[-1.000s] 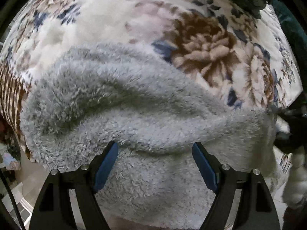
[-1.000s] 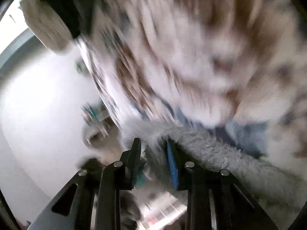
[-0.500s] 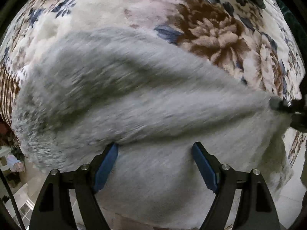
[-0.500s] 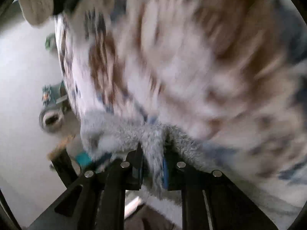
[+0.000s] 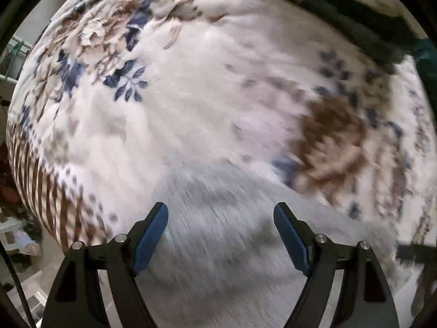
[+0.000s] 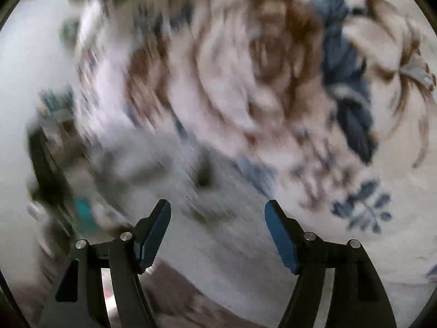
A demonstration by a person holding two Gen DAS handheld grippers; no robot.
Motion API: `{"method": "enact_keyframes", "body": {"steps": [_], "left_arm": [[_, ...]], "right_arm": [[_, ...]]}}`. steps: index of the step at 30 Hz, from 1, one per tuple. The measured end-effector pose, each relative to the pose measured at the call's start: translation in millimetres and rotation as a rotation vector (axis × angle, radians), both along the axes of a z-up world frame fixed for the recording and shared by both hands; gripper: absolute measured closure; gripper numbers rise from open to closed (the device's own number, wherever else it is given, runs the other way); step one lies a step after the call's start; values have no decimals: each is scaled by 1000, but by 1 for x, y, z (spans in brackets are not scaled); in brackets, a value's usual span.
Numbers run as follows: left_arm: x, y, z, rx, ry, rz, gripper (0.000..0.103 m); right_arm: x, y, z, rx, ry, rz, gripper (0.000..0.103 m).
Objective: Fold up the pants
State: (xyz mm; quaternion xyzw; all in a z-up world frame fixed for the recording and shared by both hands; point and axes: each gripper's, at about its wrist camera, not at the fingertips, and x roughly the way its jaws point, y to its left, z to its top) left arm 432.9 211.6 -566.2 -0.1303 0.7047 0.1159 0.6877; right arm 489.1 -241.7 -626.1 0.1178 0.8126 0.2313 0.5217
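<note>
Released a moment ago, the grey fleece pants (image 5: 232, 235) now lie on the floral blanket (image 5: 191, 104), no longer pinched by the right tool (image 6: 217, 213), whose blue-padded jaws stand wide apart. Left tool (image 5: 220, 216) is likewise spread and empty above the fleece. Both views are blurred by motion.
</note>
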Motion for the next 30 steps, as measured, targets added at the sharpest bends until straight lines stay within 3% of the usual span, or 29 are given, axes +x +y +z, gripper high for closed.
{"method": "enact_keyframes", "body": {"steps": [1,2,3,4,7,9,12,14,15,16,17,19,24,30], "left_arm": [[5,3,-12,1,23,-4,24],[8,6,-23,-5,41,-6,24],[9,6,-32,-7,56,-10,24],[10,5,-36,-4,62,-20,24],[5,-1,-39,11,57,-54,24],[2,-4,-43,9,69,-67,24],[0,-5,-57,-9,97,-63,24],[0,-2,-68,-42,101,-56,24],[0,-2,-71,-51,94,-60,24],[0,-3,-72,-57,82,-70,32],[-2,-4,-72,-54,66,-90,48],[-6,-5,-69,-42,38,-126,63],[-4,8,-67,-30,9,-126,66],[-3,-3,-61,-4,-8,-155,66]], "right_arm": [[-9,3,-7,-63,7,71,30],[-18,5,-17,-120,23,122,44],[-24,5,-24,-153,34,131,63],[-27,1,-29,-179,41,109,88],[-14,-47,-26,-218,20,-217,90],[-13,-70,-24,-239,22,-359,90],[-18,-67,-33,-194,124,-367,84],[-17,-61,-28,-206,114,-358,54],[-14,-59,-22,-206,94,-374,44],[-9,-64,-13,-203,63,-399,29],[-3,-61,-3,-189,20,-421,27],[6,-57,6,-164,-20,-436,27],[23,-18,1,-77,-16,-388,27],[27,35,-64,157,212,-325,27]]}}
